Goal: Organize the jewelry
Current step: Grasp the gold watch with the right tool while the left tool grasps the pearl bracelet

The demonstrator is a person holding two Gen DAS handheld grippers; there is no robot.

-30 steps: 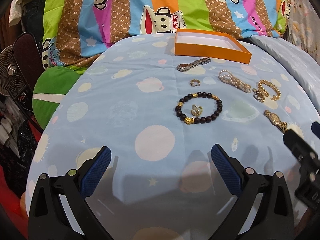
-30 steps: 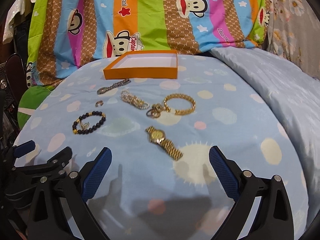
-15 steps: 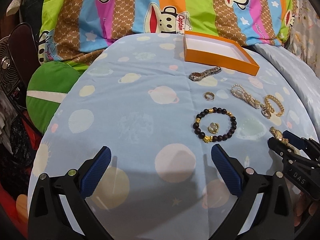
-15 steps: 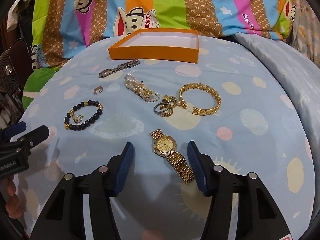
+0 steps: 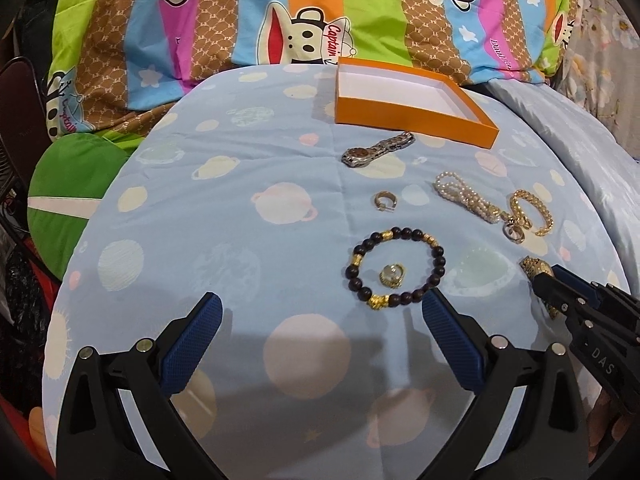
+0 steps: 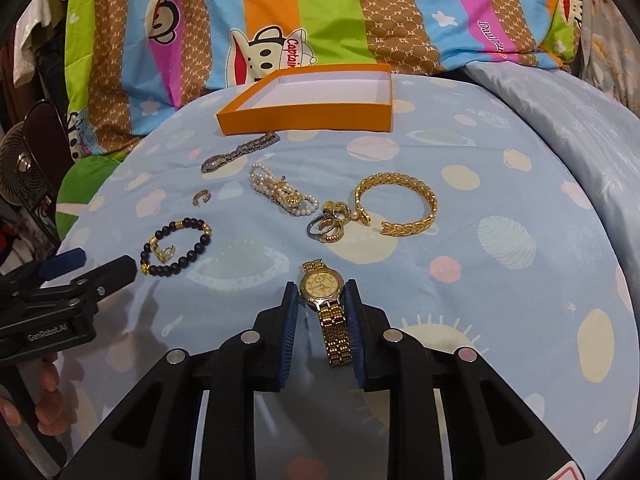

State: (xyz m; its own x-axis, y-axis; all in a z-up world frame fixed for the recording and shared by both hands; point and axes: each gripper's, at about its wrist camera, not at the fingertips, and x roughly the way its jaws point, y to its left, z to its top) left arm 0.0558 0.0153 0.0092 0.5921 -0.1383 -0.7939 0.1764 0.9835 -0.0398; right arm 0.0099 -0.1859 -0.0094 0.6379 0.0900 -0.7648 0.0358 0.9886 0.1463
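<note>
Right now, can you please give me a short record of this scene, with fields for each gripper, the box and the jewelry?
left gripper: open, holds nothing, above the sheet near the beaded bracelet
right gripper: closing around the gold watch, which lies on the sheet
orange box: open, nothing inside
ring: inside the beaded bracelet
other pieces on sheet: silver watch, pearl bracelet, gold bangle

Home bedroom: bed [image 6: 500, 248], cartoon bedding [image 6: 320, 20].

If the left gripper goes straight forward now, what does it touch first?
Probably the dark beaded bracelet, just ahead of the open left gripper and slightly right of its centre line. Depth is unclear, so it may pass beside it.
</note>
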